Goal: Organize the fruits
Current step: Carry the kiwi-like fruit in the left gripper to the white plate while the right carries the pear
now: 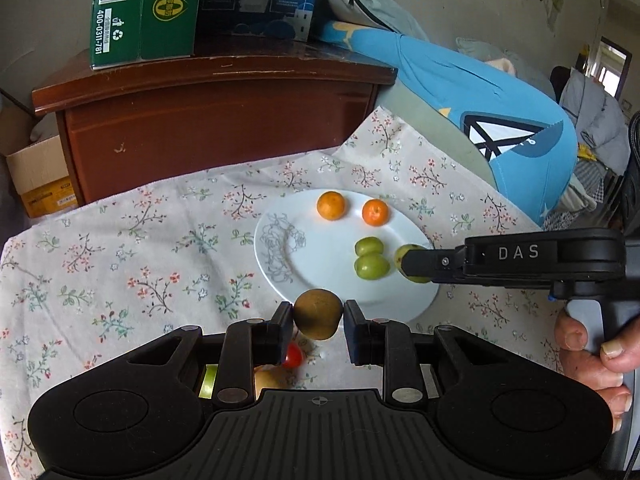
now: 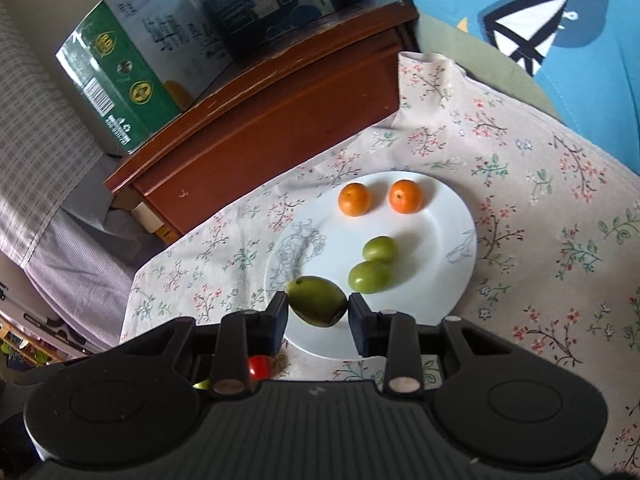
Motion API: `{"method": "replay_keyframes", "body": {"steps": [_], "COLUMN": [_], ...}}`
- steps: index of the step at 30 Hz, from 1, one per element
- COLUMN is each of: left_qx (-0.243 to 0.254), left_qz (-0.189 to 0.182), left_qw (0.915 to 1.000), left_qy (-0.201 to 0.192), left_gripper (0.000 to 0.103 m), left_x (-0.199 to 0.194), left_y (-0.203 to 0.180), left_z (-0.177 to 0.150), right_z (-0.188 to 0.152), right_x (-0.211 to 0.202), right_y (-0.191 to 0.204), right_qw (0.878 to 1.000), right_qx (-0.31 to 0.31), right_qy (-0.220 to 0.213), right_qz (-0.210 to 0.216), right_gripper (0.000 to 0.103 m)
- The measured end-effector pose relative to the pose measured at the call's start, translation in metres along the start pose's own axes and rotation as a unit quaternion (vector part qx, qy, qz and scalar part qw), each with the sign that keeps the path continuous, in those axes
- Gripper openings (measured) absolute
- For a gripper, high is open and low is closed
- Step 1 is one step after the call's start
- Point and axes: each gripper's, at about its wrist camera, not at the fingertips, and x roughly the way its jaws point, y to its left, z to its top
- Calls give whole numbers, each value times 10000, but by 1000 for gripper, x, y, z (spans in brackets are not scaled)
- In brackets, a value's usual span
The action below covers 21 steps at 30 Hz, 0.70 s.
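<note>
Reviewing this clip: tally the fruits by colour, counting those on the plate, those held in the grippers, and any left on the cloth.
Orange: 2, on the plate and.
Green: 3, two on the plate, one in the right gripper.
Brown: 1, in the left gripper.
Red: 1, on the cloth.
Total: 7; bits under the grippers are unclear.

Surface draped in floral tablecloth [image 2: 540, 208]; on it: white plate [image 2: 452, 216] with line-drawn motif; red cherry tomato [image 2: 259, 367] just beside plate's near rim.

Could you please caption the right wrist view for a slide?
Right gripper holds a green fruit above a white plate with two oranges.
</note>
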Motion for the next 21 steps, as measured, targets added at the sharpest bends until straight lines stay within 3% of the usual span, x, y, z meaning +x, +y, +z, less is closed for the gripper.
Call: {"method": "replay_keyframes", "body": {"steps": [7,21], "left_qx": [-156,-64], "left_qz": [78,35], "left_qw": [9998,9998], "left_qy": [-6,200], "left_gripper": [25,25], "left_x": [20,61], "left_y": [4,1], "left_z": [16,27], "right_z": [2,-1], "right_x": [1,13], "right_y": [-14,-22], "right_qw": [9990,9975], "right_qx": [321,539], "right_qy": [-26,130], "right_qz": [-295,-434], "right_gripper": [33,33]}}
